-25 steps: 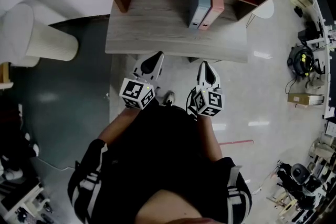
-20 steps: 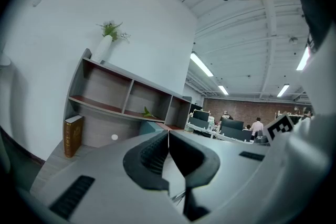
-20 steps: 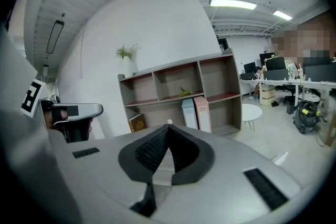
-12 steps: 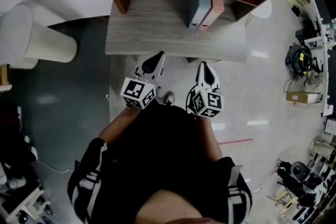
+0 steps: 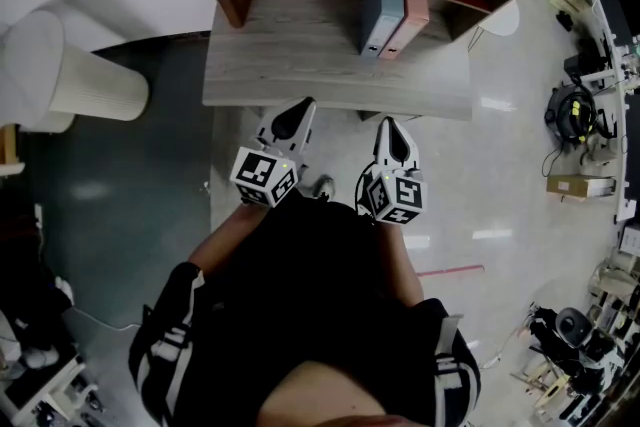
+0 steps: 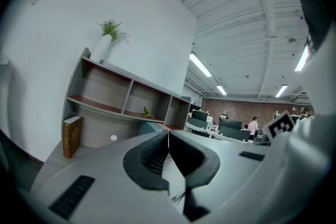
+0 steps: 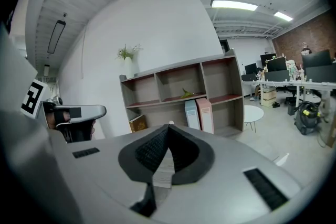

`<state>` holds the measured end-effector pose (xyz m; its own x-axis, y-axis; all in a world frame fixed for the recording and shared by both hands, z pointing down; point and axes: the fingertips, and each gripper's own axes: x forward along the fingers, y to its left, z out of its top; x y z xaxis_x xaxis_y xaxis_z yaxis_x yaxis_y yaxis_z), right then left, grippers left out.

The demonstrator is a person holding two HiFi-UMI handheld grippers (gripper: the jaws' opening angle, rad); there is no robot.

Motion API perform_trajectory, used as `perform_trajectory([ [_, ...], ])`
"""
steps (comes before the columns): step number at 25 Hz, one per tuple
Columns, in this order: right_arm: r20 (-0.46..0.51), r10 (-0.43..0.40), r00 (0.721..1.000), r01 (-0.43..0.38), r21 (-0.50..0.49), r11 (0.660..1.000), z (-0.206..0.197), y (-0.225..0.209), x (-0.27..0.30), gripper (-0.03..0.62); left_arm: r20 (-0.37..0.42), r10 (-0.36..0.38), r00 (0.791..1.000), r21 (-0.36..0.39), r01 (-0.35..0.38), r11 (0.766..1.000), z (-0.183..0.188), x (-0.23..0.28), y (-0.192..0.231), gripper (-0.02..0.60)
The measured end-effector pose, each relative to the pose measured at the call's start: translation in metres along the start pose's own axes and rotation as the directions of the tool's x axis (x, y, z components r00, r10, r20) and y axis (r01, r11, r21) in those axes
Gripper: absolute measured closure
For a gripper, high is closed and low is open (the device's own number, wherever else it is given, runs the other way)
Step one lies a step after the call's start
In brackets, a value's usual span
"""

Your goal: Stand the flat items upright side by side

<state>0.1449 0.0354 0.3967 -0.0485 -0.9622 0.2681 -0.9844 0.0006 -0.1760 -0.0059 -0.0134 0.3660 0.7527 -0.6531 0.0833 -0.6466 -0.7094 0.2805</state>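
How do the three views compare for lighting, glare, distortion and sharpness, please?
Head view: dim overall, the person's black top nearly featureless, bright glare patches on the glossy floor. Left gripper view: strong fisheye with black corners, bending the shelf unit; the near fingers look soft. Right gripper view: same fisheye, ceiling lamp blown out, distant shelves fairly sharp.

The left claw's (image 6: 168, 135) body hides most of the blue binder (image 6: 147, 127).

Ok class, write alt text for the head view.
A person holds the left hand-held gripper and right hand-held gripper, shut, before a desk. At its back, a blue folder and pink folder stand side by side.
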Motion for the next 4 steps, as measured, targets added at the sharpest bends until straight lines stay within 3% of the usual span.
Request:
perform_trajectory([
  [4, 0.002, -0.006, 1.0, 0.006, 0.004, 1.0, 0.0011, 0.0002, 0.0016, 0.569, 0.01, -0.004, 1.0, 0.0, 0.004, 1.0, -0.0012, 0.0003, 0.0017, 0.558],
])
